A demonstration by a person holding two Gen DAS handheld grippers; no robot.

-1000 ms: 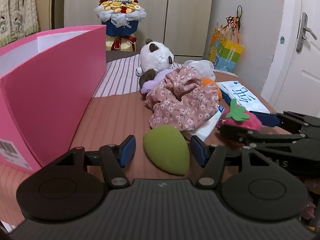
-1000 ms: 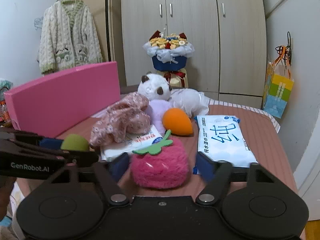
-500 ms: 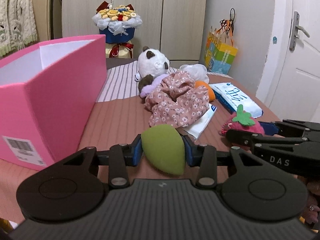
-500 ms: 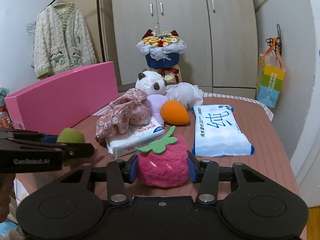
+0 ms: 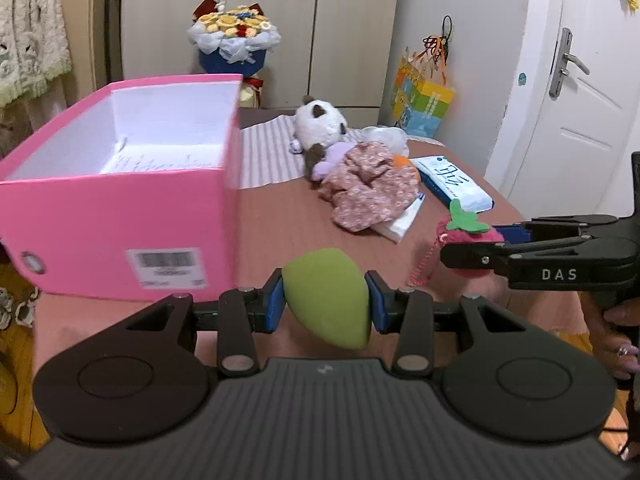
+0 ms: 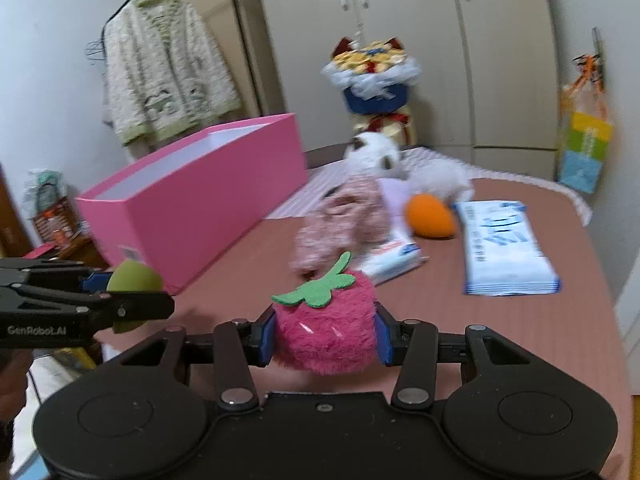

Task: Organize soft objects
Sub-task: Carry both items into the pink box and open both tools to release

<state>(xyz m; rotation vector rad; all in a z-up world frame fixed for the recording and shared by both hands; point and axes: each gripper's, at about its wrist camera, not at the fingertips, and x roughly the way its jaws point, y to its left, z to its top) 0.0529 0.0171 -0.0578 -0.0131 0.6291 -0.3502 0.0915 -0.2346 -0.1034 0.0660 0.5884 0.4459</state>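
Left gripper (image 5: 326,306), seen from its own wrist camera, pinches a green egg-shaped makeup sponge (image 5: 328,296) between its blue pads, the sponge lifted clear of the brown striped tabletop (image 5: 288,216). Just left and ahead stands an open pink cardboard box with a white interior (image 5: 120,216), a barcode label on its near wall. Further back lie a panda plush toy (image 5: 320,124), a crumpled pink floral cloth (image 5: 368,188) and a blue-and-white pack of wipes (image 5: 454,178). On the right, the right gripper (image 5: 472,242) enters side-on, clamped on a fuzzy pink strawberry plush with a green felt leaf (image 5: 464,228).

From the right wrist camera, the right gripper (image 6: 324,338) squeezes the strawberry plush (image 6: 324,336) between its blue pads, held above the tabletop (image 6: 500,340). The left gripper (image 6: 128,292) reaches in from the left, gripping the green sponge (image 6: 134,278) near the box's (image 6: 200,208) front corner. Beyond, blurred, lie the floral cloth (image 6: 340,224), an orange egg-shaped sponge (image 6: 430,216) and the wipes pack (image 6: 504,248).
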